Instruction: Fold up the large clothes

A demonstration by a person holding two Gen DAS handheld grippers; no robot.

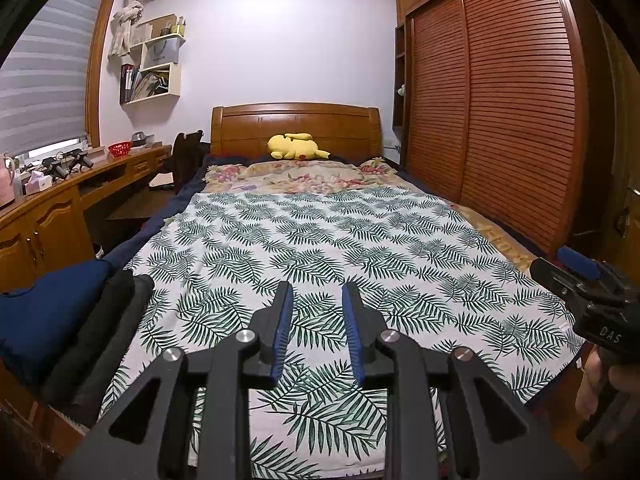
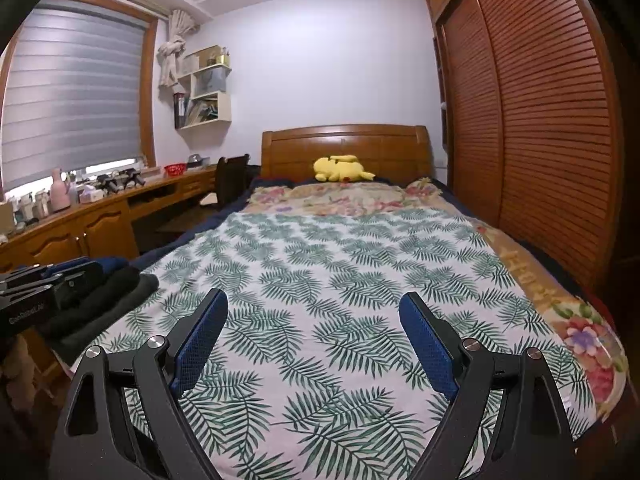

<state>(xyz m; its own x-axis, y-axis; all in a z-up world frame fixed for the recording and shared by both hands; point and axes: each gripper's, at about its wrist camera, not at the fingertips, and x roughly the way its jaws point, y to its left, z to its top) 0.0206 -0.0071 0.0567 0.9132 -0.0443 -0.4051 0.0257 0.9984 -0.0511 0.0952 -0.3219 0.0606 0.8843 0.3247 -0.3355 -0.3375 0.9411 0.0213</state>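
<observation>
A large white cloth with green fern leaves (image 1: pixel 312 256) lies spread flat over the bed; it also fills the right wrist view (image 2: pixel 332 300). My left gripper (image 1: pixel 316 292) hovers over its near edge, jaws partly open with a narrow gap and nothing between them. My right gripper (image 2: pixel 314 304) hovers over the same near end, jaws wide open and empty. A stack of folded dark clothes, navy and black (image 1: pixel 68 320), sits at the bed's near left corner, also in the right wrist view (image 2: pixel 108 300). The right gripper's body shows at the right edge (image 1: pixel 592 296).
A yellow plush toy (image 1: pixel 296 147) lies by the wooden headboard (image 1: pixel 296 124) on a floral bedspread (image 1: pixel 304 176). A wooden desk (image 1: pixel 60 208) with clutter runs along the left. Slatted wardrobe doors (image 1: pixel 500 100) stand close on the right.
</observation>
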